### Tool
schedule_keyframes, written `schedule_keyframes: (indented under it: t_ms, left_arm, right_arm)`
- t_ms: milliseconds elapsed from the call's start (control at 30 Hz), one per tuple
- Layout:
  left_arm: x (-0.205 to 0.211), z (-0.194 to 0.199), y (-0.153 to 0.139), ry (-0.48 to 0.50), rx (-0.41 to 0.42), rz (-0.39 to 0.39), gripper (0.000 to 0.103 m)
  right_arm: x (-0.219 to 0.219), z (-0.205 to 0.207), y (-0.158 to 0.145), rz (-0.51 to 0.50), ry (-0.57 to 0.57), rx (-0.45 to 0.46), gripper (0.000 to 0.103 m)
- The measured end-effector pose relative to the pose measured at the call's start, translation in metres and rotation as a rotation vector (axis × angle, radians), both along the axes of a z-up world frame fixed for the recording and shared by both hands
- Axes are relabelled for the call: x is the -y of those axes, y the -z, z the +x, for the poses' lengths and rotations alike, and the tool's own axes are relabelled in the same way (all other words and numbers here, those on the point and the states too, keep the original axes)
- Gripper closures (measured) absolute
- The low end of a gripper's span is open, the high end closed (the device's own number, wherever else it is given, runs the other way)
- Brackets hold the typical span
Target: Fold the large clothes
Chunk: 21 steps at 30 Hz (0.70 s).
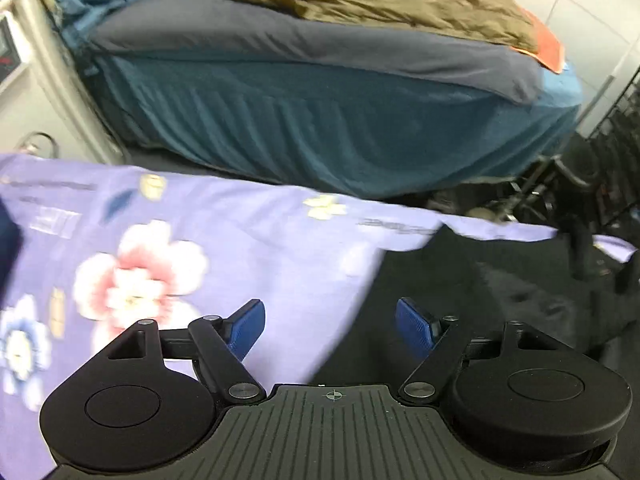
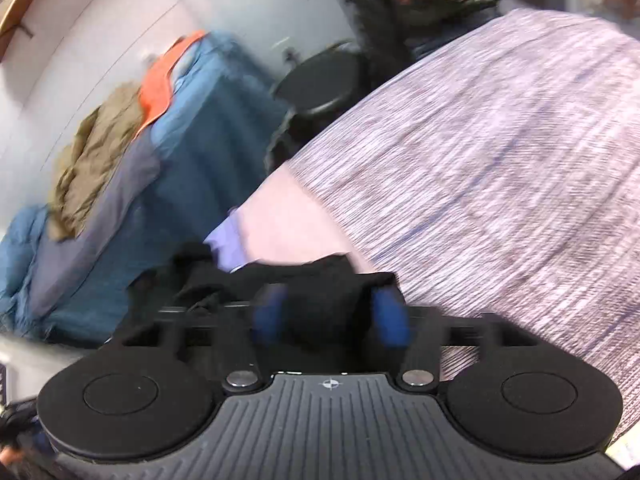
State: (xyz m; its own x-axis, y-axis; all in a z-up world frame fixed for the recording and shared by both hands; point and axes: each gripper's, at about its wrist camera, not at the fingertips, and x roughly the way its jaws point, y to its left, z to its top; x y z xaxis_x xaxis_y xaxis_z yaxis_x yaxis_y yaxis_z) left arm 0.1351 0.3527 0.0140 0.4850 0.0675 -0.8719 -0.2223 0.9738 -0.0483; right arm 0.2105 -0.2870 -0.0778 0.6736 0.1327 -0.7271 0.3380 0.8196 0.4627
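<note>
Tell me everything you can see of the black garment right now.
The black garment looks soft, matte and slightly fuzzy. In the left view it lies spread over the lilac floral sheet, beneath the open, empty left claw. In the blurred right view a bunched fold of it sits between the right claw's blue pads; whether it is pinched is unclear.

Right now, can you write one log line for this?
left gripper: open, empty | right gripper: shut on black garment | floral sheet: spread underneath

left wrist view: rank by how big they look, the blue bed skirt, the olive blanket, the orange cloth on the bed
1. blue bed skirt
2. olive blanket, cut off by the frame's top edge, so its full extent is unsure
3. orange cloth, clearly smallest
</note>
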Motion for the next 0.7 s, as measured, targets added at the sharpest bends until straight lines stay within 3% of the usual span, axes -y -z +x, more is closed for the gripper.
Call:
schedule_keyframes:
  t_ms: [67, 167, 333, 400, 500, 600, 700]
  left_arm:
    - [-0.015, -0.018, -0.002, 0.013, 0.024, 0.018, 0.000]
    - [-0.022, -0.042, -0.005, 0.112, 0.064, 0.024, 0.000]
    - [0.015, -0.046, 0.003, 0.316, 0.123, 0.084, 0.000]
    - [0.046, -0.039, 0.014, 0.433, 0.119, 0.109, 0.000]
    - [0.092, -0.039, 0.031, 0.687, 0.100, 0.166, 0.000]
    - [0.128, -0.056, 0.033, 0.875, 0.173, 0.227, 0.000]
    - [0.150, -0.082, 0.016, 1.047, 0.229, 0.121, 0.000]
  right_arm:
    - [0.007, -0.019, 0.000, 0.005, 0.001, 0.046, 0.016]
    - [0.011, -0.038, -0.001, -0.058, -0.071, 0.049, 0.015]
    - [0.007, -0.057, 0.006, -0.172, -0.202, 0.007, 0.015]
    - [-0.003, -0.064, 0.011, -0.167, -0.214, -0.003, 0.015]
    - [-0.016, -0.081, 0.002, -0.129, -0.223, 0.002, 0.015]
    - [-0.033, -0.092, -0.003, -0.138, -0.271, 0.007, 0.015]
    - [-0.047, -0.103, -0.002, -0.190, -0.318, -0.007, 0.015]
